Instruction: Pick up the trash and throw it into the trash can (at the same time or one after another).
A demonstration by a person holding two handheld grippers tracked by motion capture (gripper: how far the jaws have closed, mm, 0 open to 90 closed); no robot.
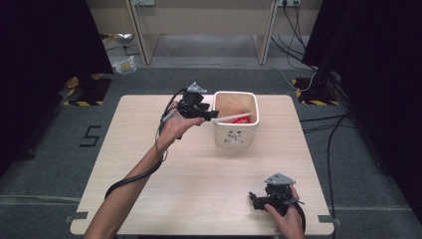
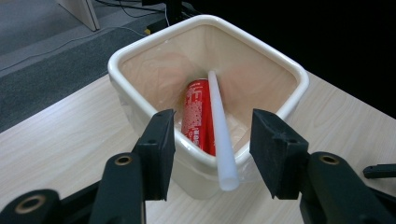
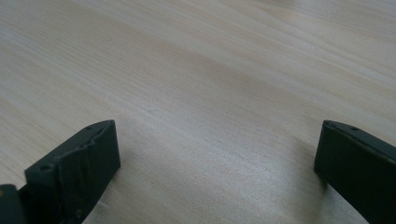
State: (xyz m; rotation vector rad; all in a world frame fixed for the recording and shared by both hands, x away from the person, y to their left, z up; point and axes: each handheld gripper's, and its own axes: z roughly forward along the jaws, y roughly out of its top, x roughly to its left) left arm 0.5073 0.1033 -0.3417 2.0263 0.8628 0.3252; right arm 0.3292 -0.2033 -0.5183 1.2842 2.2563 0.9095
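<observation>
cream bin [image 2: 140,51] – red can [image 2: 198,114] with white print, white tube [image 2: 222,126]; black tongs [image 2: 212,149].

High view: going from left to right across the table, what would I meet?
Left gripper → cream square bin with a white tube leaning over its rim and a red can inside → right gripper, near the table's front edge.

White tube [image 2: 221,130] leans on the cream bin's [image 2: 140,44] rim; red can [image 2: 198,114] inside.
</observation>
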